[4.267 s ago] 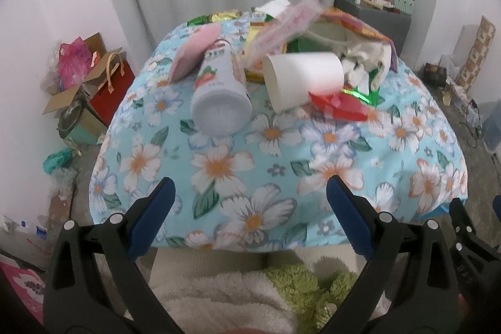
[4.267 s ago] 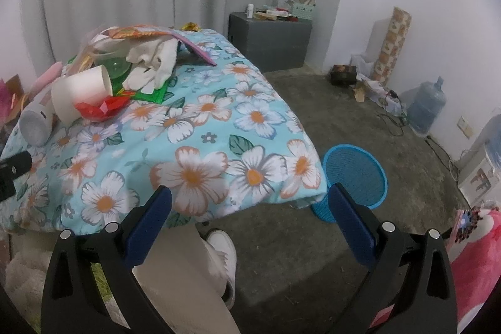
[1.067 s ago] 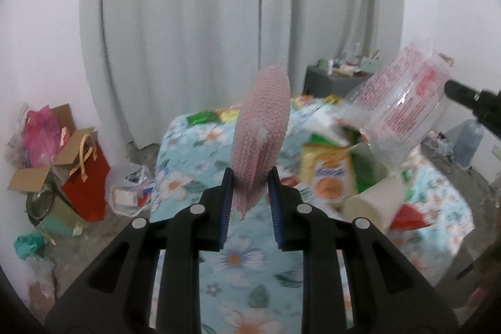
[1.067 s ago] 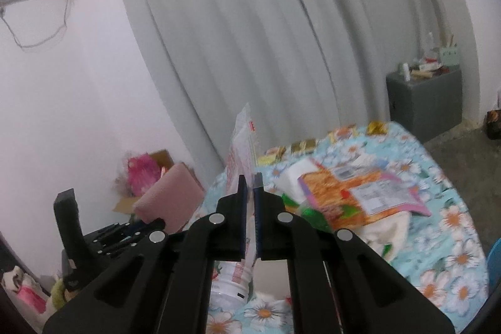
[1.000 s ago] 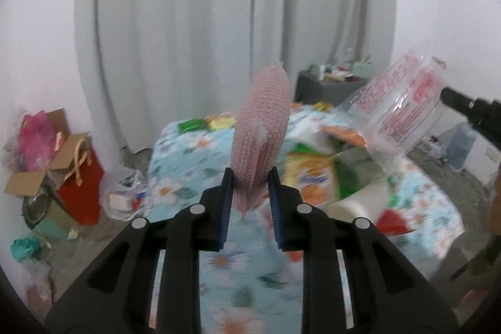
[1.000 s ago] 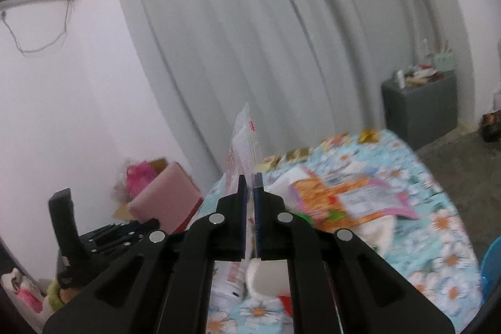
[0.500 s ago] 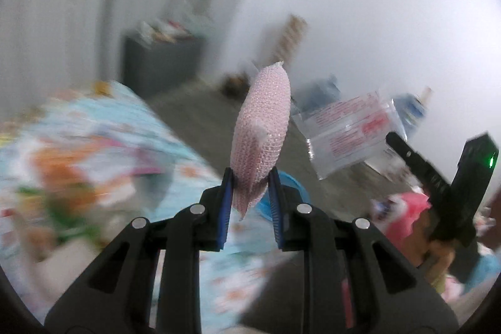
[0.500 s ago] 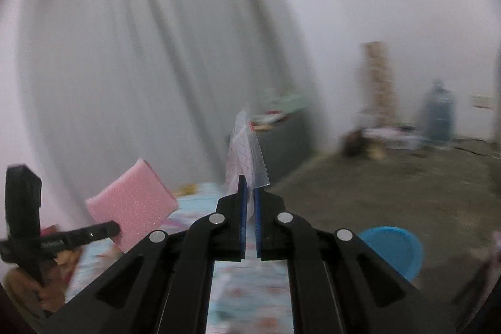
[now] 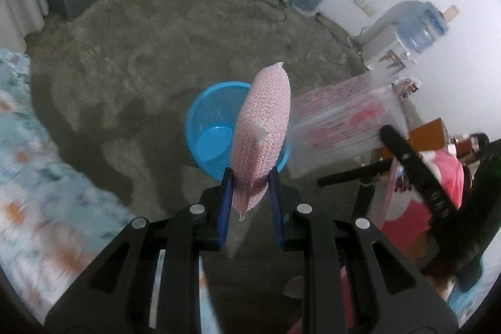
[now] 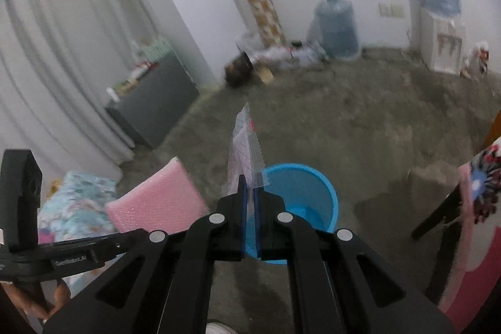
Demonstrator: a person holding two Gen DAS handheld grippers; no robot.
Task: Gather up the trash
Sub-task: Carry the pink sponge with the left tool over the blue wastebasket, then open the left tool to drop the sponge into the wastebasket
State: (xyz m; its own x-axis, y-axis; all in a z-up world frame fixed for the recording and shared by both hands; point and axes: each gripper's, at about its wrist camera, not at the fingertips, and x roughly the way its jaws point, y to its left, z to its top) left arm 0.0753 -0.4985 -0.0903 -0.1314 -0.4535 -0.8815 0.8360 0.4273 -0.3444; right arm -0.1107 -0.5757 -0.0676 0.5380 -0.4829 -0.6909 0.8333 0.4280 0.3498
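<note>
The left gripper (image 9: pixel 249 193) was clamped on the lower edge of a pink, mesh-covered foam sponge pad (image 9: pixel 261 133), which stood up from between the blue pads and looked thick but squeezed in at the grip, so I judged it soft, springy and very light. It hung in the air above the round blue plastic basket (image 9: pixel 216 127) that stood on the grey concrete floor (image 9: pixel 131 58). The right gripper (image 10: pixel 249 196) had its jaws pressed together on the bottom edge of a thin transparent plastic bag with red printing (image 10: pixel 245 146), seen edge-on in the right wrist view and as a flat sheet in the left wrist view, beside the sponge pad and near the basket. This bag seemed almost weightless, limp and slippery, so a firm pinch on the edge was the sensible hold, because a loose one would probably let it slide out. Neither thing looked fragile. For the sponge pad, a grip near one edge appeared enough, as the foam gave way and filled the jaws. When let go, both would likely fall slowly and could drift past the rim, the bag more than the pad. The flowered light-blue tablecloth (image 9: pixel 37 177) lay at the left of the basket.
</note>
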